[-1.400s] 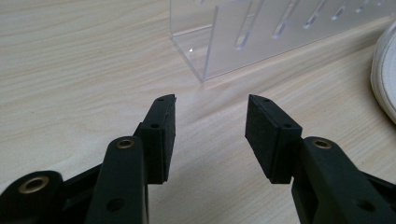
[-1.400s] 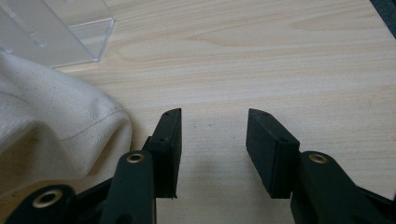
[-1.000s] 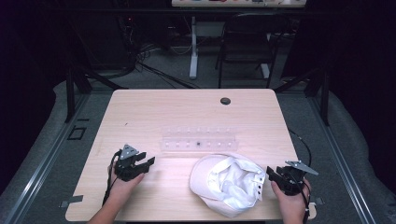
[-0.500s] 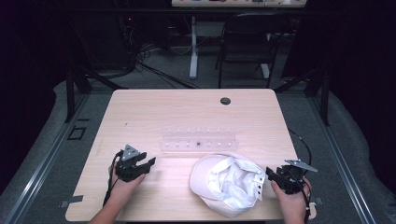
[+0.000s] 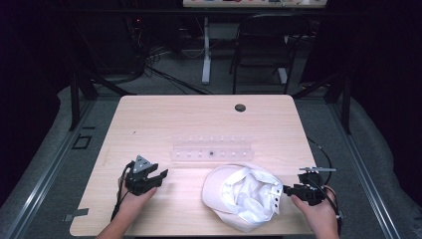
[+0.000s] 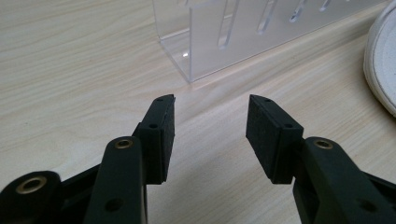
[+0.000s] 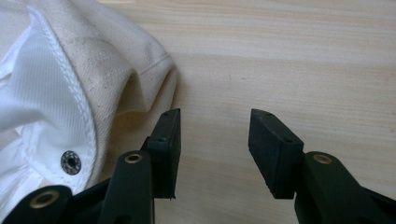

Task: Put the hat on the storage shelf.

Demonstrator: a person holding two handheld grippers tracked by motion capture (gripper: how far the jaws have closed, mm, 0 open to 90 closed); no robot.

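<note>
right tool [image 5: 287, 189]: jaws spread, just narrowing, nothing between, beside white cap [image 5: 242, 196] | left tool [image 5: 160, 177]: spread, empty, over counter [image 5: 199, 119]

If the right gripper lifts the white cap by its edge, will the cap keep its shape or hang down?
The white cap lies crumpled with folded lining, so it would probably sag. Its cloth looks light. The woven surface should not be slippery between the pads.

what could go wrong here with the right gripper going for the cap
The right gripper is open with bare table between its pads; the cap lies just beside one pad, so closing now may miss the cloth. The cap is crumpled, so a pinch might catch only the white lining. Dragging it could nudge the clear rack.
</note>
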